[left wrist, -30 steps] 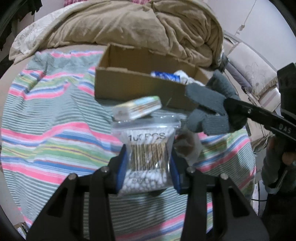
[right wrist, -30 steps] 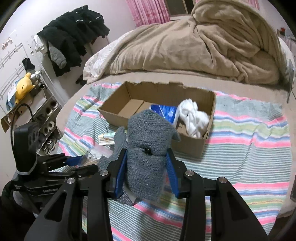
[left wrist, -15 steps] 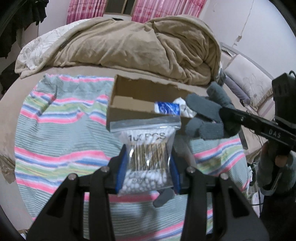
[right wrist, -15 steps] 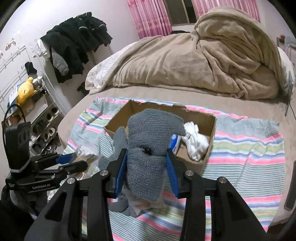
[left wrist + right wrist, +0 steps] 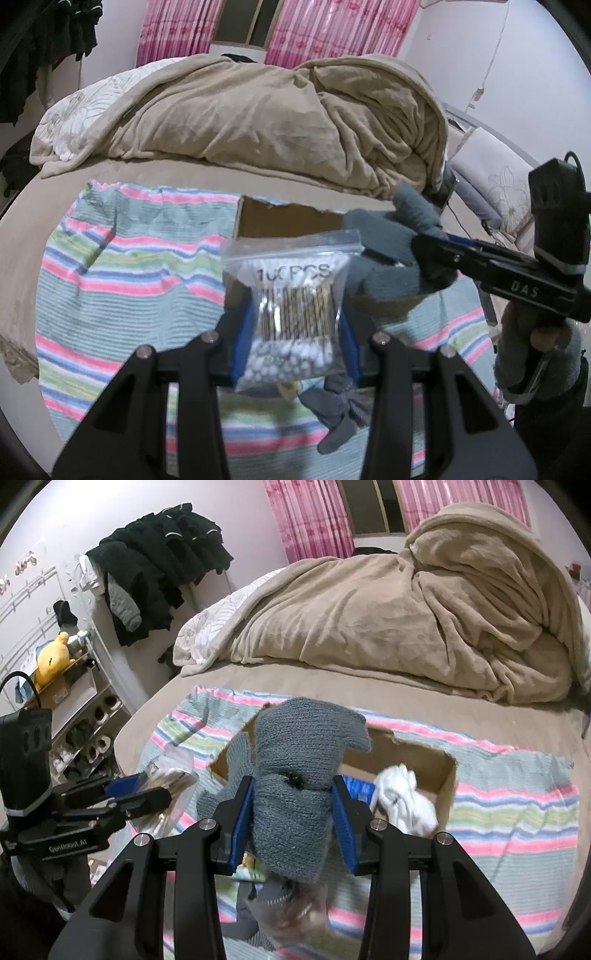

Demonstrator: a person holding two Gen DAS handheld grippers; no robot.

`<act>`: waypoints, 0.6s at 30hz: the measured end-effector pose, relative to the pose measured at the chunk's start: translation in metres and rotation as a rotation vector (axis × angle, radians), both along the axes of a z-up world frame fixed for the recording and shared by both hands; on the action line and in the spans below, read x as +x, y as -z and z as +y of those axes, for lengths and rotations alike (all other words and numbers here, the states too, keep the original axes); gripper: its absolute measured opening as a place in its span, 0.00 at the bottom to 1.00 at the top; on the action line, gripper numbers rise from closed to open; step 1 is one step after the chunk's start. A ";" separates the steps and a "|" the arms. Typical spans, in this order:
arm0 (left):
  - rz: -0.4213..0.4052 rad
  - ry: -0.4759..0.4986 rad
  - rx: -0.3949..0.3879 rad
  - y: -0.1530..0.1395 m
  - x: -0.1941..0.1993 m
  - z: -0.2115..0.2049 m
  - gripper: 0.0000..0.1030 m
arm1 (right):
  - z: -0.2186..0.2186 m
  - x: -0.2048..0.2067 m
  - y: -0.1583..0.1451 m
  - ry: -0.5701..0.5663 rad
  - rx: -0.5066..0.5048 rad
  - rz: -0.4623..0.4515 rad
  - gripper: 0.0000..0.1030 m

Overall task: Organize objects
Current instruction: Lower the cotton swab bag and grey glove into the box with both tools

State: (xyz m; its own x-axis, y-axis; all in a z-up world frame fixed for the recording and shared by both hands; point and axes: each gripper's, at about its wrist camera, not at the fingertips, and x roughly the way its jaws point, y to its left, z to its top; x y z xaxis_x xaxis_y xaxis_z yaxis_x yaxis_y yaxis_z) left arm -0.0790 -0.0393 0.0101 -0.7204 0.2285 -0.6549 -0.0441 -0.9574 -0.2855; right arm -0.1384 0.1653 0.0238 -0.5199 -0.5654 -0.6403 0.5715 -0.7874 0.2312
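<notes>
My left gripper (image 5: 293, 343) is shut on a clear zip bag of cotton swabs (image 5: 293, 306), held up over the striped blanket (image 5: 122, 280). My right gripper (image 5: 291, 819) is shut on a grey knitted glove (image 5: 295, 775); from the left wrist the glove (image 5: 391, 240) hangs to the right of the bag. Behind both lies an open cardboard box (image 5: 424, 760) holding a white cloth (image 5: 402, 805) and a blue packet (image 5: 356, 786). The box (image 5: 288, 218) is partly hidden behind the bag. Another grey glove (image 5: 336, 413) lies on the blanket below the grippers.
A heaped tan duvet (image 5: 258, 122) fills the back of the bed. A shoe rack with a yellow plush toy (image 5: 53, 657) and hanging dark clothes (image 5: 155, 568) stand to the left. A person's hand (image 5: 535, 332) holds the right gripper's handle.
Both grippers have risen and drawn back from the box, carrying the swab bag and the glove. The box looks smaller and farther, and more of the room shows.
</notes>
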 end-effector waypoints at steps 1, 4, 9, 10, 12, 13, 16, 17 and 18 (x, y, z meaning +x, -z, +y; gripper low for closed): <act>0.003 -0.003 0.001 0.000 -0.003 -0.001 0.41 | -0.002 -0.003 0.000 0.003 0.003 0.006 0.41; 0.011 -0.018 0.008 0.000 -0.013 -0.008 0.41 | -0.012 -0.015 0.002 0.002 -0.002 0.008 0.41; 0.024 -0.024 0.002 -0.001 -0.030 -0.016 0.41 | -0.033 -0.034 0.012 -0.018 0.007 -0.005 0.41; 0.025 -0.024 0.001 -0.002 -0.033 -0.017 0.41 | -0.037 -0.037 0.016 -0.024 0.010 -0.012 0.41; 0.025 -0.022 0.001 0.000 -0.039 -0.019 0.41 | -0.045 -0.043 0.024 -0.030 0.010 -0.029 0.41; 0.023 -0.023 0.002 0.001 -0.042 -0.020 0.41 | -0.047 -0.046 0.028 -0.032 0.009 -0.038 0.41; 0.017 -0.022 0.005 0.005 -0.052 -0.023 0.41 | -0.055 -0.053 0.040 -0.039 0.009 -0.062 0.41; 0.016 -0.021 0.006 0.006 -0.054 -0.024 0.41 | -0.056 -0.055 0.045 -0.041 0.009 -0.072 0.41; 0.014 -0.020 0.007 0.007 -0.057 -0.024 0.41 | -0.057 -0.057 0.049 -0.042 0.009 -0.079 0.41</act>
State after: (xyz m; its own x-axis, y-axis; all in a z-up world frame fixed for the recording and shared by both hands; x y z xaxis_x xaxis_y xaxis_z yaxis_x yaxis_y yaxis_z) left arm -0.1361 -0.0634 0.0029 -0.7338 0.2185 -0.6432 -0.0293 -0.9562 -0.2914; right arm -0.1954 0.1081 -0.0249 -0.4432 -0.5795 -0.6839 0.5842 -0.7654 0.2699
